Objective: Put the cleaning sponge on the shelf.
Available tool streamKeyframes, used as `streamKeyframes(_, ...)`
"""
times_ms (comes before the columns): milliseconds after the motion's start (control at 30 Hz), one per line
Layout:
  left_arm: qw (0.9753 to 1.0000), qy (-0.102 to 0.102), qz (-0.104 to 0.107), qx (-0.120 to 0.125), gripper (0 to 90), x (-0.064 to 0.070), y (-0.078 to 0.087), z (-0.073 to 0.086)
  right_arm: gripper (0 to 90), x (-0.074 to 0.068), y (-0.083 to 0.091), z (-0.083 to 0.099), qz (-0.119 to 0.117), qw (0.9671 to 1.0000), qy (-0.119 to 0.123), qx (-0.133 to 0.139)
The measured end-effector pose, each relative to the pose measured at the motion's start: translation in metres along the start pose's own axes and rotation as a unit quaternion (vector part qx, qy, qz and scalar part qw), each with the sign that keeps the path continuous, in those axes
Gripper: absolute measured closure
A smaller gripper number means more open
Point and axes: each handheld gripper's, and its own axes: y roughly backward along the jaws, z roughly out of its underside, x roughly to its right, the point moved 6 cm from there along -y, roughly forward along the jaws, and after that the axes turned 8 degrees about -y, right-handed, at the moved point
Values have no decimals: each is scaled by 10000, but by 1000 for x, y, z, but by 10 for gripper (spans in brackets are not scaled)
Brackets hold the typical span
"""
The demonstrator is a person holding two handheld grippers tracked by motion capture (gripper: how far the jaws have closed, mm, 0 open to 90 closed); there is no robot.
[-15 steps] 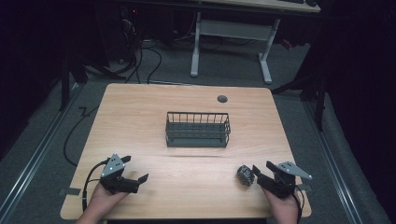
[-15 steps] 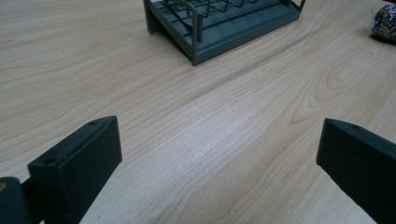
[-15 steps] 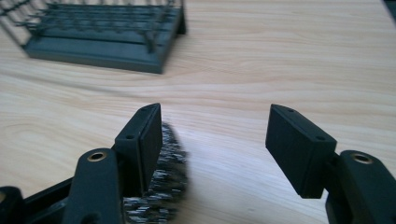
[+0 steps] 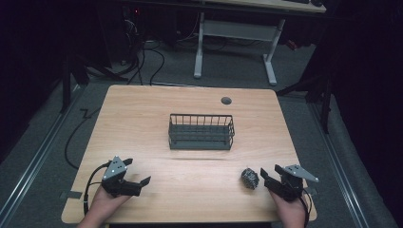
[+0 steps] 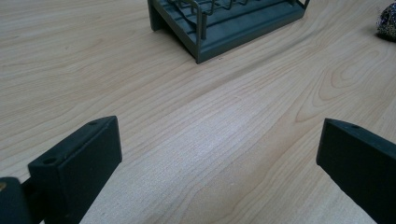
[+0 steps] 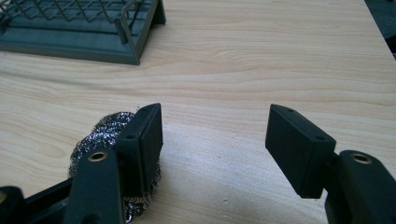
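both tongs [image 4: 142, 182] [image 4: 267, 176] gape empty — right gripper view shows steel scourer [image 6: 100, 140] outside its left jaw.

You're in a lab-type recording setup, not a home: a bare wood-top table [image 4: 142, 118] with a cable grommet [image 4: 226, 100], standing on grey carpet [image 4: 43, 137] with metal floor rails [image 4: 26, 166]. Dark surround, loose cables [image 4: 152, 57] on the floor, and a white-legged height-adjustable desk [image 4: 235, 42] behind.

no readable text, no labels, no numbers on anything in view
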Motion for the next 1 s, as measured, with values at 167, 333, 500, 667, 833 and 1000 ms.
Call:
streamKeyframes(167, 10000, -6, 17, -2, 7, 0, 0, 0, 368, 1, -2, 0, 10, 10000, 37, -24)
streamKeyframes(333, 10000, -22, 42, -36, 7, 1, -1, 0, 368, 1, -4, 2, -18, 9999, 71, -134)
streamKeyframes(500, 10000, -34, 75, -57, 7, 2, -2, 1, 370, 0, -4, 3, -23, 9996, 163, -238)
streamKeyframes(667, 9999, -41, 84, -57, 8, 4, -2, 0, 370, 1, -4, 4, 24, 9992, 245, -330)
streamKeyframes(833, 9999, -53, 99, -22, 7, 4, -1, 0, 370, 3, -5, 6, 76, 9990, 190, -393)
streamKeyframes(1000, 9998, -69, 160, -50, 8, 6, -2, 0, 361, 4, -6, 7, 91, 9978, 240, -611)
